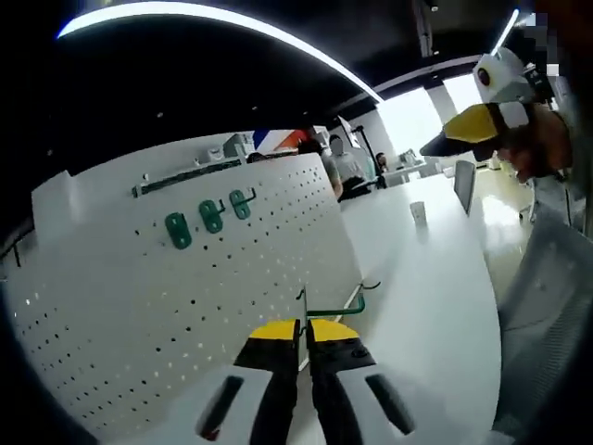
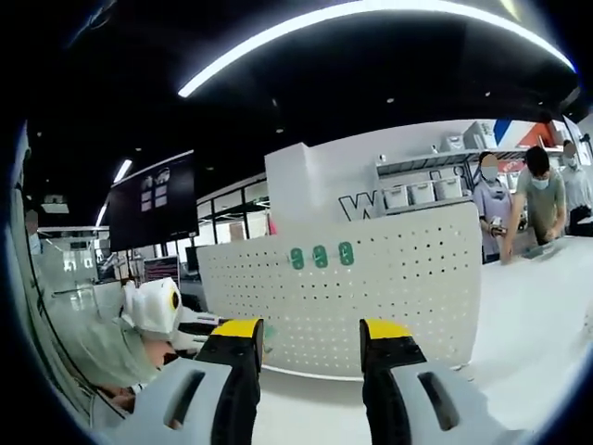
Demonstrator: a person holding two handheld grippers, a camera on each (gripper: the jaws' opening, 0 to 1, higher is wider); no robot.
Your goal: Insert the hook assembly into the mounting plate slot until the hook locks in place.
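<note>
Left tool (image 1: 303,326): jaws together on the green hook assembly (image 1: 335,306), yellow tips pinching its wire near the upright end; seen at the bottom middle of the left gripper view

Hook assembly: thin green wire running to the right from the tips, ending in a small upturned hook; held just in front of the lower edge of the mounting plate; whether it touches the plate I cannot tell

Mounting plate (image 1: 139,287): white perforated board standing upright on the white desk (image 1: 422,278); rows of small holes across its face; also seen front-on in the right gripper view (image 2: 389,269)

Green hooks on plate (image 1: 211,219): three already seated in a row in the upper part of the board; in the right gripper view (image 2: 321,256) they sit side by side near the top edge

Right tool (image 2: 309,336): jaws apart, nothing between them; pointed at the plate from well back; in the left gripper view it shows at the upper right (image 1: 482,120)

Background: people (image 2: 540,199) standing at the far right beyond the board; curved ceiling light (image 2: 371,19) overhead
</note>
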